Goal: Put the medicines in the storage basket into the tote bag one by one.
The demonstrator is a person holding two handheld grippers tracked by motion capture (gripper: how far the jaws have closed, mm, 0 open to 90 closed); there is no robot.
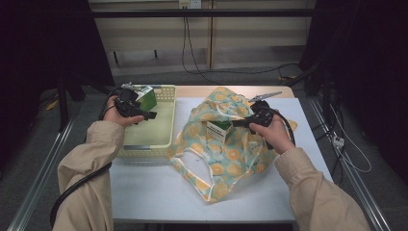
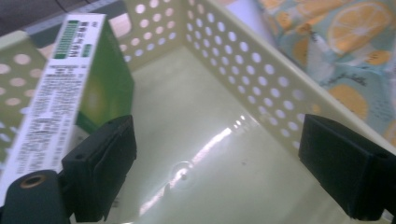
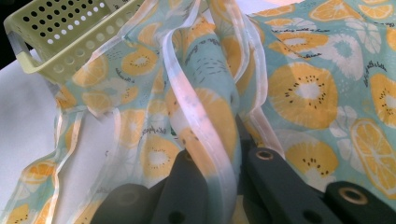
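Sleeved forearms enter at 6 o'clock. On the bench [image 1: 159,192], we keep the right tool [image 1: 240,122] clamped on the fruit-print bag [image 1: 226,154], holding its mouth open around the second carton [image 1: 219,130]. At 10 o'clock, the basket [image 1: 166,96] holds the green carton [image 2: 70,88]. With the left tool [image 2: 219,172] standing apart, we withdraw clear without nudging that carton.
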